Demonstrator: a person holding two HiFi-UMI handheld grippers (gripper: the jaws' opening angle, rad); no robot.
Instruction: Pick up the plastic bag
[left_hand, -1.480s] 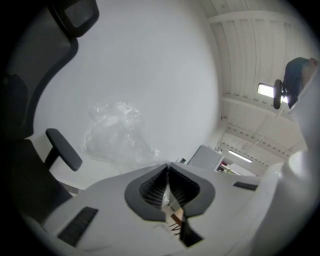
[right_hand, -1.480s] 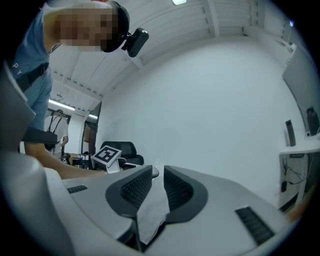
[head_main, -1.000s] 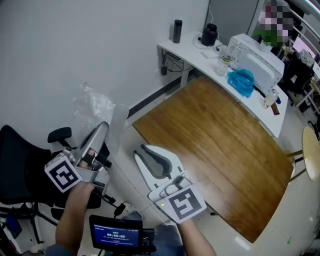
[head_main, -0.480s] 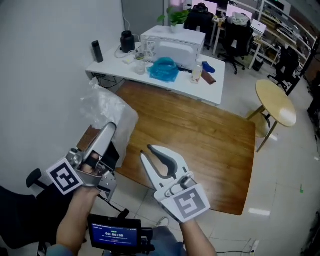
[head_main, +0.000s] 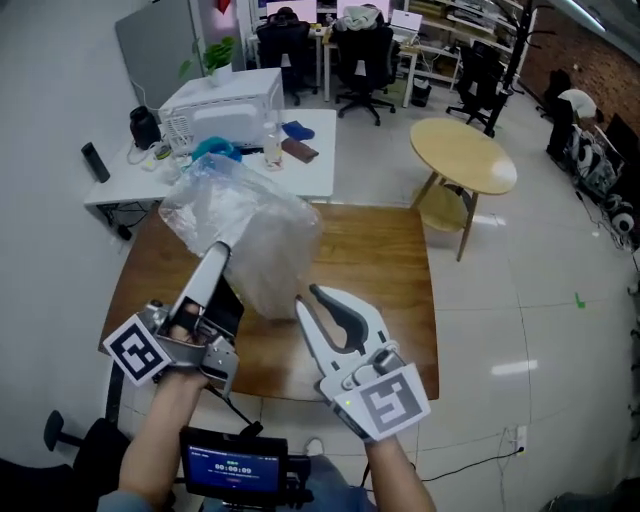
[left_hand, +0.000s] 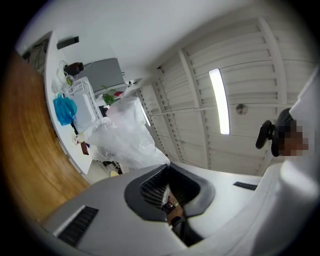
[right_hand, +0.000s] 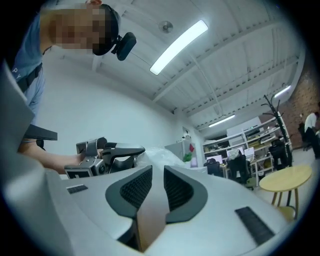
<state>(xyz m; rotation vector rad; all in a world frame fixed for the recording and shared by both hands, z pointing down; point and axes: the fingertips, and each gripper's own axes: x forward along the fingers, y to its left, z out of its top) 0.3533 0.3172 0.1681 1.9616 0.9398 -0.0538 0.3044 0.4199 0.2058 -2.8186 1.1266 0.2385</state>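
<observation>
- Swinging round over the last second, you have carried both grippers with you: the plastic bag (head_main: 245, 225), which hung against the white wall off the table's edge, now hangs above the wooden table (head_main: 380, 260).
- Your left gripper (head_main: 217, 253) points up and away from you over the table's near left part. Its fingers are pressed together on a pinch of the bag's film.
- In the left gripper view, the film runs out from the closed tips (left_hand: 167, 167) and the rest of the bag (left_hand: 125, 135) billows up beyond them, crumpled and clear.
- The bag is off the table, touching only that gripper, and spreads far and right of the tips.
- Your right gripper (head_main: 306, 296) is just right of the left one, near the bag's lower edge. I cannot tell whether it touches the bag.
- In the right gripper view, its ribbed pads (right_hand: 135, 187) stand slightly apart with nothing between them.
- Beyond the table on the far left is a white desk (head_main: 310, 165) with a white appliance (head_main: 215, 105) on it.
- A round table (head_main: 463, 155) stands to the far right.
- A small screen (head_main: 232, 468) sits close below your hands.
</observation>
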